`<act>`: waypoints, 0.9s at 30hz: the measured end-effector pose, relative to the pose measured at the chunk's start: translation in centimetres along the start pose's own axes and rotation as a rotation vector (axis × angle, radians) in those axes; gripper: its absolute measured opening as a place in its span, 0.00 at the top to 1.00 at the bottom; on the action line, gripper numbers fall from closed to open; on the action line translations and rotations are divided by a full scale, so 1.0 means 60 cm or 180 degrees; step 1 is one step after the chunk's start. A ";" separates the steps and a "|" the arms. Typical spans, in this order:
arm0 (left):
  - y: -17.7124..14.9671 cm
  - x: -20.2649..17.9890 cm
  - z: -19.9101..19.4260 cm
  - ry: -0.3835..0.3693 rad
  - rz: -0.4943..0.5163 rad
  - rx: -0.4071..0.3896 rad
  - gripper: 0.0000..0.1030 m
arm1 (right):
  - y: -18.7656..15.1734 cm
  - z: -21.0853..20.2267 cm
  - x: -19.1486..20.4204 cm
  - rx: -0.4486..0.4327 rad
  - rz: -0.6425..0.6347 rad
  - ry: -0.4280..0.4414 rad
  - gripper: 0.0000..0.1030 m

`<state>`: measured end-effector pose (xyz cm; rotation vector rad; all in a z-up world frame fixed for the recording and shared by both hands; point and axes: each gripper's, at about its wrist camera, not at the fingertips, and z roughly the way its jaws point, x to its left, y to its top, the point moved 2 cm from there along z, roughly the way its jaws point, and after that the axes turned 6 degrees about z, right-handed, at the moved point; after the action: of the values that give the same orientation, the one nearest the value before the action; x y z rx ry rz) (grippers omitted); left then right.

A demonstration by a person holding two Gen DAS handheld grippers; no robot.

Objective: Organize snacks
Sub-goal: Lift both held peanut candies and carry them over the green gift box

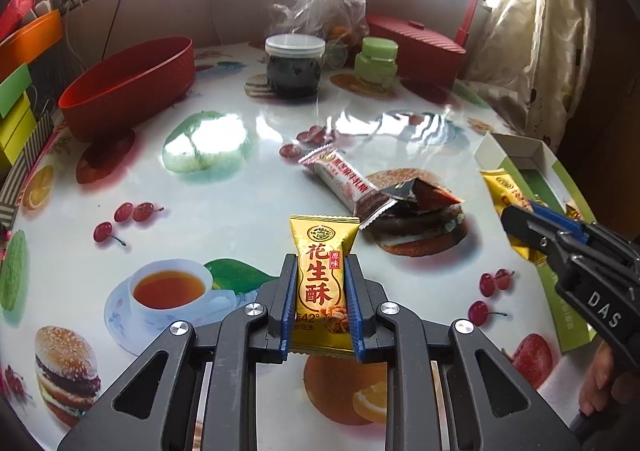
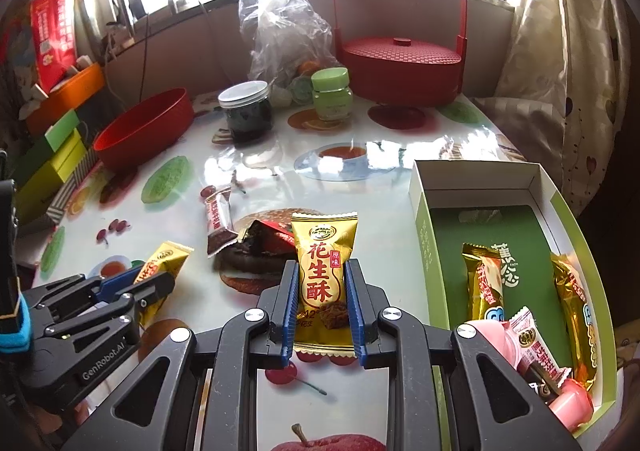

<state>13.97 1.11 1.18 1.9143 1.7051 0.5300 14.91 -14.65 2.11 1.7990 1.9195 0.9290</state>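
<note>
The tablecloth point(image 1: 260, 155) is glossy white, printed with burgers, cherries and teacups; the held snack packet point(image 1: 322, 283) is gold with red characters; the bowl point(image 1: 128, 87) is red; the small jar point(image 1: 376, 61) is pale green; the open box point(image 2: 496, 219) is green inside with white walls.

Two upright gold peanut-crisp packets point(image 1: 322, 283) point(image 2: 323, 283), white-brown snack bar point(image 1: 344, 181) on table, green box point(image 2: 424, 235) holding snacks
</note>
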 end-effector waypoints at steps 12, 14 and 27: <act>0.009 -0.019 -0.036 -0.0093 0.0069 -0.0185 0.78 | -0.008 -0.041 -0.003 -0.0124 0.0042 0.0042 0.79; 0.012 -0.026 -0.043 -0.0115 0.0091 -0.0220 0.78 | -0.010 -0.049 -0.006 -0.0148 0.0051 0.0033 0.79; 0.021 -0.086 -0.072 -0.0294 0.0301 -0.0330 0.78 | -0.016 -0.097 -0.053 -0.0294 0.0206 -0.0084 0.79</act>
<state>11.69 -3.61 5.62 1.9218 1.5064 0.5457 10.83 -19.03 5.11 1.8204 1.7820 0.9937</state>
